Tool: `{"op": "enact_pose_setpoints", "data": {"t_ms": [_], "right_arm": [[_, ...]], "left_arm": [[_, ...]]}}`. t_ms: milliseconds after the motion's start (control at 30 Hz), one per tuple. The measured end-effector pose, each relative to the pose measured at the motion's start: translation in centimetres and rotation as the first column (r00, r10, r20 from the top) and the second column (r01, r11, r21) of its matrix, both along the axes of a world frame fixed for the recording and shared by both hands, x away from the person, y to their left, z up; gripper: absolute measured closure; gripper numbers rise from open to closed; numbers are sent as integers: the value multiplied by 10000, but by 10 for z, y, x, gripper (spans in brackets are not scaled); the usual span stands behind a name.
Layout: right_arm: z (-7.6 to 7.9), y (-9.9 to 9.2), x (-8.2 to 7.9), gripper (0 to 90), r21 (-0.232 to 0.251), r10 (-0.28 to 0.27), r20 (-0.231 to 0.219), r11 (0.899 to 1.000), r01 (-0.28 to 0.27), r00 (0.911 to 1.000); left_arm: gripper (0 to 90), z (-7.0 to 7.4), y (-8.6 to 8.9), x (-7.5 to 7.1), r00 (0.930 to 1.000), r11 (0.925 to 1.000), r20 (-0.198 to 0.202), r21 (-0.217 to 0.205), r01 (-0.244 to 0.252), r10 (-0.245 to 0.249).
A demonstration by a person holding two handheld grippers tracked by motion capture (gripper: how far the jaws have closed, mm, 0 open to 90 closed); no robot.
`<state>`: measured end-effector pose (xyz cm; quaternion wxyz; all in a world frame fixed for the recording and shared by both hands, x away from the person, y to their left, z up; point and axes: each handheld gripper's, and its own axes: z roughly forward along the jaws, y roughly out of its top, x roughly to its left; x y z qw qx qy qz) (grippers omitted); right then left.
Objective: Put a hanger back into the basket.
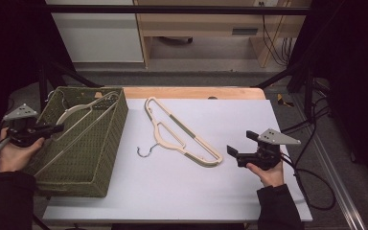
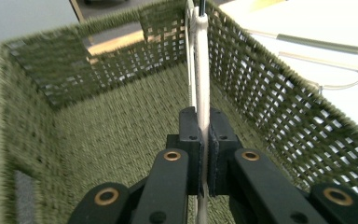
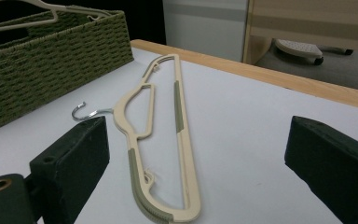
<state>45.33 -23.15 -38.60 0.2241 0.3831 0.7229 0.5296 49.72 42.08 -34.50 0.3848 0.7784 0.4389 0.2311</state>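
A green woven basket [image 1: 110,143] stands at the table's left. My left gripper [image 1: 57,128] is shut on a cream hanger [image 1: 76,111] and holds it over the basket's inside; in the left gripper view the hanger [image 2: 202,60] runs edge-on between the pads and on toward the basket's far wall [image 2: 116,51]. A second cream hanger [image 1: 182,134] with grey grip strips and a metal hook lies flat on the white table. My right gripper [image 1: 242,147] stands open just right of it, and in the right gripper view that hanger [image 3: 168,135] lies ahead between the jaws.
The white table top [image 1: 230,191] has a wooden strip along its far edge [image 1: 191,92]. Black frame bars and cables run at the right side [image 1: 311,120]. A cabinet and shelf stand beyond the table.
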Motion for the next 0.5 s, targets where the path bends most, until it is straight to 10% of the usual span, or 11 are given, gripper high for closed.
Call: {"op": "enact_pose_setpoints", "data": {"t_ms": [500], "right_arm": [[0,1,-1,71,26,58,-6,10000,-58,10000]], "left_arm": [[842,-33,-20,2,9936,9984,-1126,548,150,-87]]}}
